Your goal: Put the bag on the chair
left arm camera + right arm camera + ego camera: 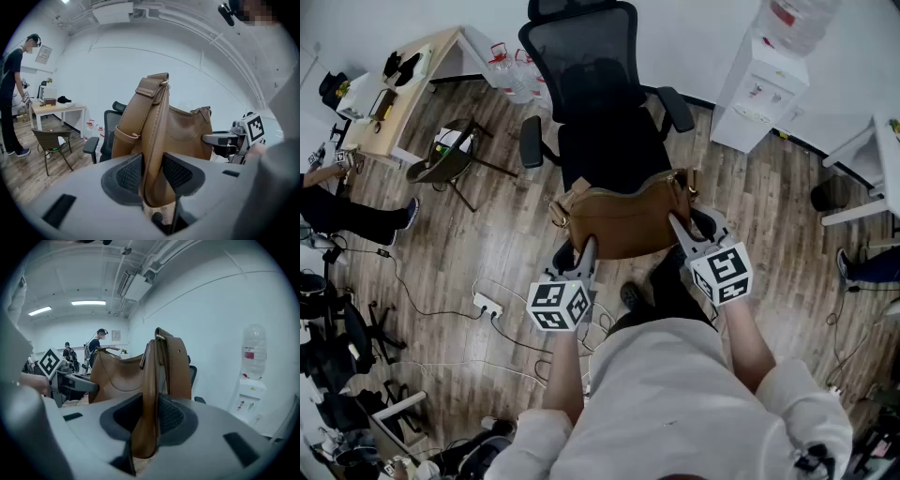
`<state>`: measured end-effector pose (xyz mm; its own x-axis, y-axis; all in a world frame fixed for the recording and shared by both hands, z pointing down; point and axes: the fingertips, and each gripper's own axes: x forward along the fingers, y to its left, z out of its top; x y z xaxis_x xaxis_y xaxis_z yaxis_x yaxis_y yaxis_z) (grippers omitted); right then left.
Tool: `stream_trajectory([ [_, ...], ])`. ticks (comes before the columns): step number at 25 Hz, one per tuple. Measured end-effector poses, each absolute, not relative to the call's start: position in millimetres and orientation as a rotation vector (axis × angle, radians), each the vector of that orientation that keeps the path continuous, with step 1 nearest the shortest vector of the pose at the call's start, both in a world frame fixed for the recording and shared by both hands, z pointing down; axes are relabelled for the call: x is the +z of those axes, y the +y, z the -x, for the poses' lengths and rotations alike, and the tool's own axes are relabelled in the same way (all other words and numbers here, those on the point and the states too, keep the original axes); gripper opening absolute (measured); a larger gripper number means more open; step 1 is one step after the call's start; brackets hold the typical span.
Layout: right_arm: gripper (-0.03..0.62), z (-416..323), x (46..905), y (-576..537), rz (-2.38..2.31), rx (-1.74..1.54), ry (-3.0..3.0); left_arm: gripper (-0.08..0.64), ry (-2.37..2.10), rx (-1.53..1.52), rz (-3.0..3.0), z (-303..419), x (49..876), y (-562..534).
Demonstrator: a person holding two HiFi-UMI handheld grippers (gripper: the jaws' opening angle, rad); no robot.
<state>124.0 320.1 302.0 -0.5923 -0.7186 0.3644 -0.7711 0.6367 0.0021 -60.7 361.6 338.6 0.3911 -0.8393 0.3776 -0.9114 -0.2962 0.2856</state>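
Observation:
A tan leather bag (623,220) hangs between my two grippers, just over the front edge of the black office chair's seat (609,145). My left gripper (586,251) is shut on the bag's left end, and in the left gripper view the leather (161,131) is pinched between the pads of that gripper (152,176). My right gripper (680,230) is shut on the bag's right end by the strap. In the right gripper view the bag (119,373) fills the gap of this gripper (150,416). The chair's mesh backrest (581,52) stands behind the bag.
A small brown chair (445,164) and a wooden desk (398,89) stand at the left. A white water dispenser (759,89) is at the back right, water bottles (506,66) beside the office chair. A power strip (486,305) and cables lie on the floor. A seated person's leg (347,214) shows at far left.

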Motion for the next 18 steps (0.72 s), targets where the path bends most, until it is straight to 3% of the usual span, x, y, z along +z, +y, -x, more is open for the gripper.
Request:
stream_trajectory([
  [18,0.116,-132.1,308.3,327.4,-1.211,0.339,-2.505,0.14,-1.445,0.252,-2.229,56.4,340.2,368.2],
])
